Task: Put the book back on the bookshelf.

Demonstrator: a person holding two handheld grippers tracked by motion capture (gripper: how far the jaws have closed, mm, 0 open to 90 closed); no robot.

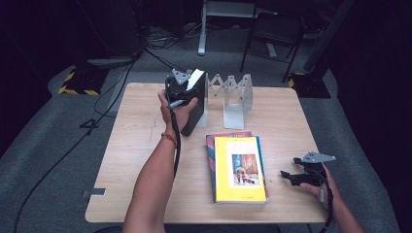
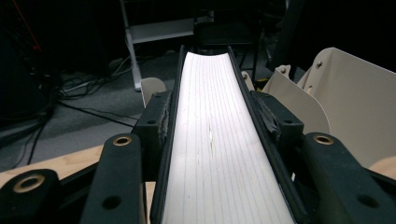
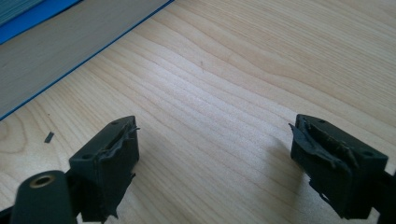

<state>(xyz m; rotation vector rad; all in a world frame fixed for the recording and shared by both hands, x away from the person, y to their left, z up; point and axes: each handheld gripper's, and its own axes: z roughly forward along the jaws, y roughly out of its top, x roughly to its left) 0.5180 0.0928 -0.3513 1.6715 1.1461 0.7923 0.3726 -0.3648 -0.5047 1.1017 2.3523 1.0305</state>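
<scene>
A black-covered book [image 1: 193, 108] stands upright at the back of the table, against the left end of a white expanding book rack [image 1: 236, 97]. My left gripper [image 1: 187, 90] is shut on that book from above. In the left gripper view its white page edge [image 2: 212, 140] runs away between the pads [image 2: 156, 122], which press on both covers. A yellow book [image 1: 240, 167] lies flat on top of another book [image 1: 209, 145] at the table's middle front. Just right of that stack my right gripper [image 1: 290, 169] rests low over the table, open [image 3: 224, 149] with bare wood between its jaws.
The wooden table [image 1: 145, 126] has bare room left of the stack and at the right rear. Cream rack dividers [image 2: 355, 107] stand right beside the held book. The side of the flat stack [image 3: 56, 46] lies close ahead of the right gripper. Cables and chair legs are on the floor beyond.
</scene>
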